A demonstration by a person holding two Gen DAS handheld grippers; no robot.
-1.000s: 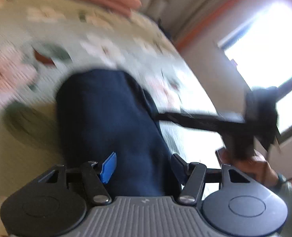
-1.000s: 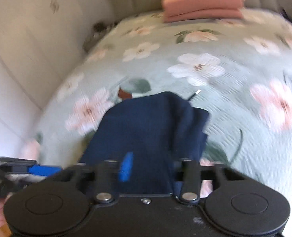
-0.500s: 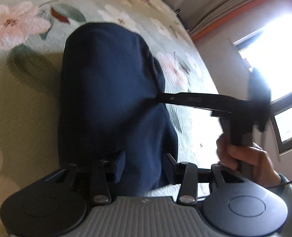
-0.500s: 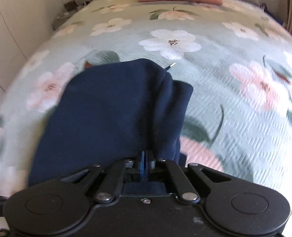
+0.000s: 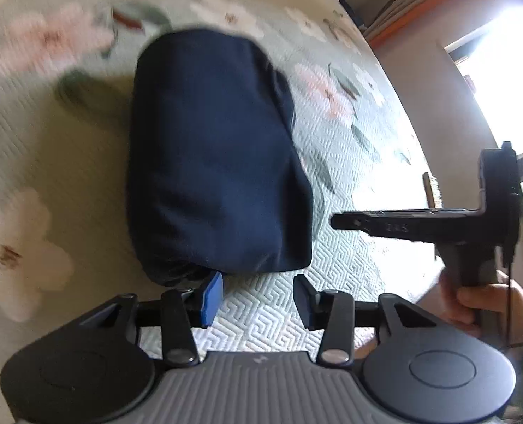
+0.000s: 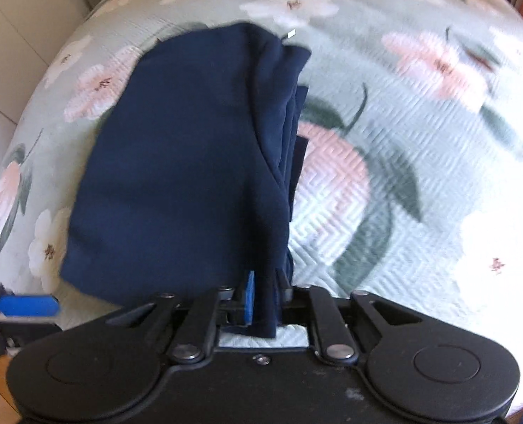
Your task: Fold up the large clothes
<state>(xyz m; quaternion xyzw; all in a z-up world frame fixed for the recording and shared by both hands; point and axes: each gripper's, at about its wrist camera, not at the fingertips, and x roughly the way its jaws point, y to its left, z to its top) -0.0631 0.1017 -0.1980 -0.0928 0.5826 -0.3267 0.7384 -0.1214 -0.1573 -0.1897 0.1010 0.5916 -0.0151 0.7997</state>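
A folded navy blue garment [image 5: 212, 155] lies on the floral bedspread [image 5: 335, 258]. My left gripper [image 5: 256, 298] is open and empty, just clear of the garment's near edge. In the right wrist view the same garment [image 6: 187, 162] lies stacked in layers, and my right gripper [image 6: 265, 300] has its fingers slightly apart around the near right corner of the cloth, which hangs loosely between them. The right gripper also shows from the side in the left wrist view [image 5: 339, 221], off the garment's right edge.
The bed carries a pale green spread with pink and white flowers [image 6: 434, 60]. White cabinets [image 6: 10, 24] stand to the left of the bed. A bright window [image 5: 508, 53] and a wall are on the right. The bed's near edge is below the grippers.
My left gripper let go of the garment's near edge, opened and drew back. My right gripper's fingers eased apart from fully shut and pulled back toward the near corner.
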